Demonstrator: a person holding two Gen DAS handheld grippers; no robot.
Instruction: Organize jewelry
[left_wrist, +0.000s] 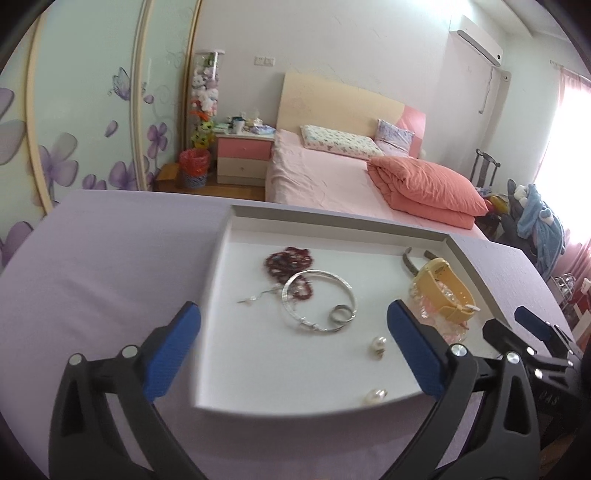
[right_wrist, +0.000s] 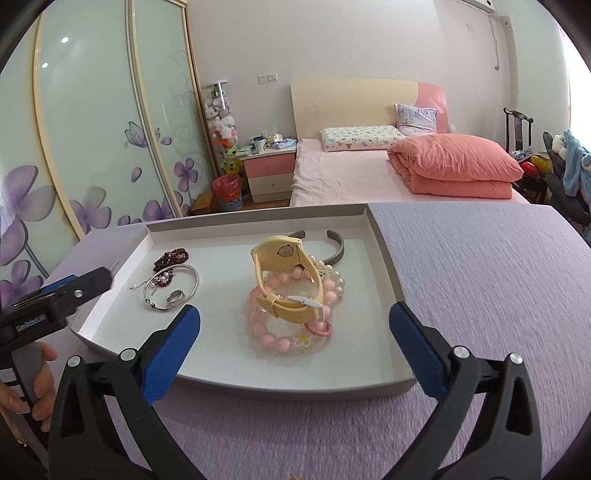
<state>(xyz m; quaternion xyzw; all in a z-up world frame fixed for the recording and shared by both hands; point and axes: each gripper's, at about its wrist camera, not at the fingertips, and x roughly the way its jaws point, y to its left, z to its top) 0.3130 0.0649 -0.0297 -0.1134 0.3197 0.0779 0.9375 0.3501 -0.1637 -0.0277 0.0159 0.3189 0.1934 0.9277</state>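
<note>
A white tray (left_wrist: 236, 295) lies on the lilac table (left_wrist: 92, 266) and holds the jewelry. In it are a dark red bead string (left_wrist: 288, 260), a silver bangle (left_wrist: 317, 301) with a small ring (left_wrist: 340, 314) inside it, two pearl earrings (left_wrist: 377, 345), a yellow watch (left_wrist: 443, 288) on pink bead bracelets (right_wrist: 284, 332), a pearl bracelet (right_wrist: 332, 277) and a grey cuff (right_wrist: 334, 245). My left gripper (left_wrist: 293, 325) is open above the tray's front, over the bangle. My right gripper (right_wrist: 294, 325) is open, just in front of the watch and pink bracelets.
The tray also shows in the right wrist view (right_wrist: 388, 251). A bed (left_wrist: 332, 177) with a folded pink quilt (left_wrist: 424, 188) stands behind the table. A nightstand (left_wrist: 243, 155) and flowered wardrobe doors (left_wrist: 74, 110) are at the left.
</note>
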